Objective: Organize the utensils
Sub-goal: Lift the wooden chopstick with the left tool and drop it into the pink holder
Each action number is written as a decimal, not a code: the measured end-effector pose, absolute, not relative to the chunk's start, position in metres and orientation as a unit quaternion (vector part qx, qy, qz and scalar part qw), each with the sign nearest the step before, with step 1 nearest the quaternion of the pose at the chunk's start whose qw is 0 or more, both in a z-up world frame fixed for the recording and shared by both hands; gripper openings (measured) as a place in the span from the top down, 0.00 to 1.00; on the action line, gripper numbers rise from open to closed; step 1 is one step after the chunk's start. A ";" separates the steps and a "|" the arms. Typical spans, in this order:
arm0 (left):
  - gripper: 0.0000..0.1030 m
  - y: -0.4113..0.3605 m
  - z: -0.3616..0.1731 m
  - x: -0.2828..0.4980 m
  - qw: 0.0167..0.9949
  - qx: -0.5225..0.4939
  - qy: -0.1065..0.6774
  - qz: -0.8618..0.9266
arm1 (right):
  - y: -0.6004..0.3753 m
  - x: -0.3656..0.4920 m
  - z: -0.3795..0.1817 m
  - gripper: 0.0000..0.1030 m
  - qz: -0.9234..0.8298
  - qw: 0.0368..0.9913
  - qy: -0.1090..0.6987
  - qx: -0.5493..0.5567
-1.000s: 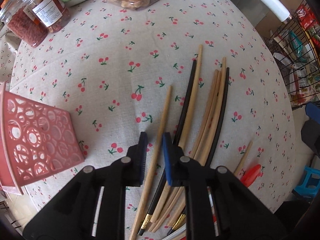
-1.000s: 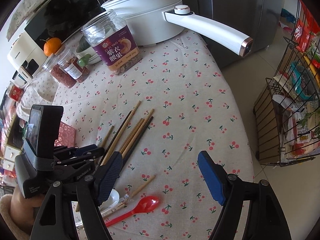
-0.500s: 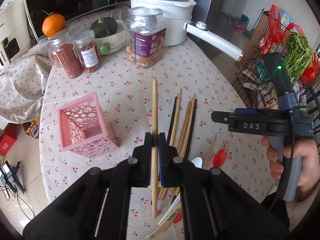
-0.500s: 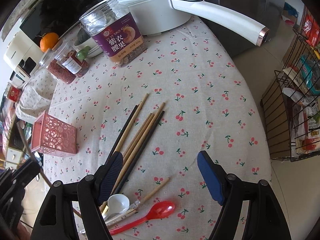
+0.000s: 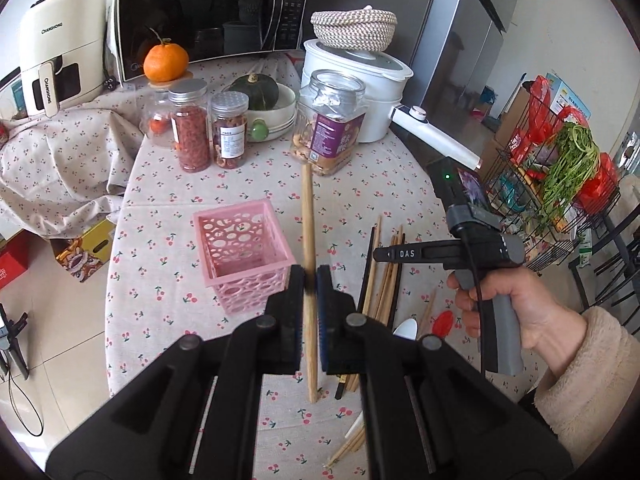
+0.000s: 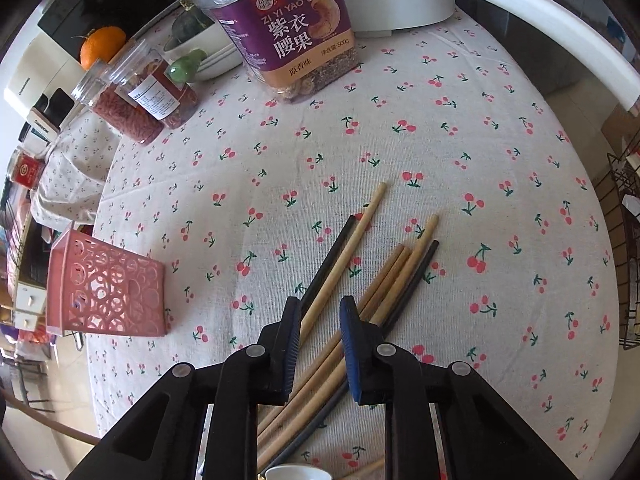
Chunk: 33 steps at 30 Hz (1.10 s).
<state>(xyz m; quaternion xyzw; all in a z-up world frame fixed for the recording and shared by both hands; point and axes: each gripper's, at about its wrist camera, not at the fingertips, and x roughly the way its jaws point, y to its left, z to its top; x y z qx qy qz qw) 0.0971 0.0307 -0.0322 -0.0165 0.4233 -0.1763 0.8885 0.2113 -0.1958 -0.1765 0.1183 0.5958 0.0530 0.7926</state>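
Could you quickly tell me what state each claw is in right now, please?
Left claw: shut on a wooden chopstick, lifted off the table.
Right claw: open, holding nothing, low over the chopstick pile.

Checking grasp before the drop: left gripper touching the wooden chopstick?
Touching. In the left wrist view the left gripper has both pads pressed on the wooden chopstick, which stands clear of the table, right of the pink basket.
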 end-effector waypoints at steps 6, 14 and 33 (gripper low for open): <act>0.93 0.041 -0.028 0.092 0.889 -0.029 0.420 -0.179 | -0.192 0.224 -0.185 0.90 0.016 0.780 0.616 0.106; 0.93 0.040 -0.032 0.094 0.892 -0.028 0.416 -0.171 | -0.182 0.229 -0.187 0.90 0.003 0.788 0.609 0.093; 0.93 0.041 0.012 0.069 0.925 -0.034 0.334 -0.179 | -0.215 0.145 -0.072 0.95 0.100 0.892 0.420 0.135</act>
